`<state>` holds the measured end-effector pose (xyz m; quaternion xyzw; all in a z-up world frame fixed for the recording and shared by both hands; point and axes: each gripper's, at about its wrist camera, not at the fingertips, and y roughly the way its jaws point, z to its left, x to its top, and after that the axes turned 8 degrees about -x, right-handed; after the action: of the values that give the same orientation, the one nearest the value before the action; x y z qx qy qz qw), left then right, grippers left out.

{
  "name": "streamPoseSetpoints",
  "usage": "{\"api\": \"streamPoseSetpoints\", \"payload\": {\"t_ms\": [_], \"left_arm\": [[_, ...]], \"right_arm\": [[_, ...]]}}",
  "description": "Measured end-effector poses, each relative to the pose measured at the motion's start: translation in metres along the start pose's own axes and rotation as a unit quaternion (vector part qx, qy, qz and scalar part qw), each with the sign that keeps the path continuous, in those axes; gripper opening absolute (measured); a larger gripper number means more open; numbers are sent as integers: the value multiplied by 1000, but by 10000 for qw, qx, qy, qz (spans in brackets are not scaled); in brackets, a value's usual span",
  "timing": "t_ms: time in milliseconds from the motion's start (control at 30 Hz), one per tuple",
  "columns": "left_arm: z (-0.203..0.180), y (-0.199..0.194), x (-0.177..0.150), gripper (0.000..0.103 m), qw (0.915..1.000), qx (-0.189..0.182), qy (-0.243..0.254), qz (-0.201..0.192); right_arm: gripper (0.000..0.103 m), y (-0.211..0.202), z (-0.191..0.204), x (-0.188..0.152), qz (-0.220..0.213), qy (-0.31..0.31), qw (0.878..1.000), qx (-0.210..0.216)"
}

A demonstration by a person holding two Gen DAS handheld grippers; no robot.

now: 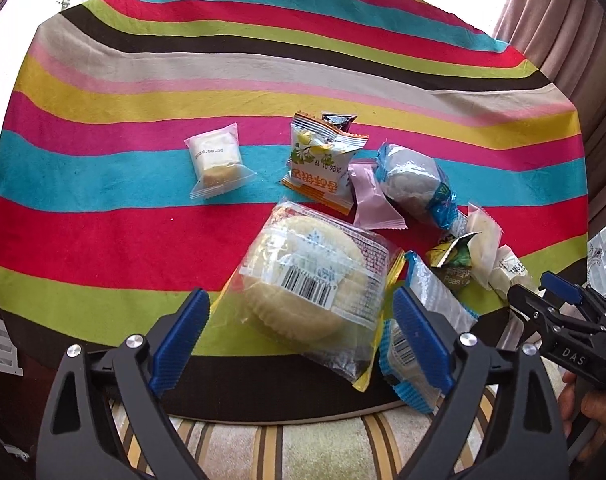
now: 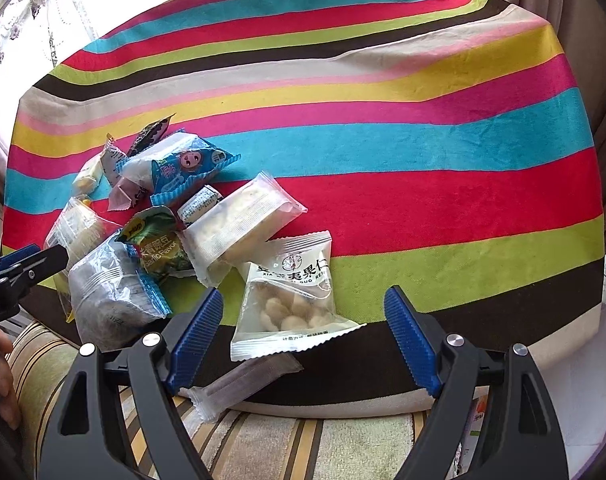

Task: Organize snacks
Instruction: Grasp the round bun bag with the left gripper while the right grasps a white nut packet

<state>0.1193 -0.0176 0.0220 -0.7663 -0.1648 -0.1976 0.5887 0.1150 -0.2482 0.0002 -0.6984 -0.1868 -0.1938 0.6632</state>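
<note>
We are holding our left claw (image 1: 299,344) wide open over the near edge of the counter (image 1: 103,248), which is wearing a striped cloth. Between its blue pads is sitting the large round cracker pack (image 1: 307,276), a clear wrapper with a barcode label facing up; neither pad is touching it. Just beside the right pad, a blue-edged packet (image 1: 407,356) is lying partly under that cracker pack and hanging toward the counter's edge. Farther out, a small clear cake packet (image 1: 217,164) is resting alone on the blue stripe, well apart from the heap. An orange-and-white packet (image 1: 323,160) is lying near the middle, with a pink wrapper (image 1: 371,196) and a blue-and-white bun pack (image 1: 415,180) just beside it.

Our right claw (image 2: 303,336) is also standing open, holding nothing. Between its pads is lying a white nut packet (image 2: 291,296), its lower edge reaching over the dark stripe at the counter's rim. Below it, a slim clear stick packet (image 2: 243,384) is poking out over the edge. To the left, a green garlic-flavour pea packet (image 2: 159,248) is sitting in the heap, touching a clear pastry pack (image 2: 239,224).
</note>
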Motion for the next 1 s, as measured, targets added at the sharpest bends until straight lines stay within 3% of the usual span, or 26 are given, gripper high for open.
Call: {"api": "streamPoseSetpoints", "payload": {"t_ms": [633, 800, 1000], "left_arm": [[4, 40, 17, 93, 9983, -105, 319, 483], [3, 42, 20, 74, 9985, -71, 338, 415], [3, 37, 17, 68, 9992, 8, 261, 317]], "right_arm": [[67, 19, 6, 6, 195, -46, 9998, 65], [59, 16, 3, 4, 160, 2, 9998, 79], [58, 9, 0, 2, 115, 54, 9998, 169]]}}
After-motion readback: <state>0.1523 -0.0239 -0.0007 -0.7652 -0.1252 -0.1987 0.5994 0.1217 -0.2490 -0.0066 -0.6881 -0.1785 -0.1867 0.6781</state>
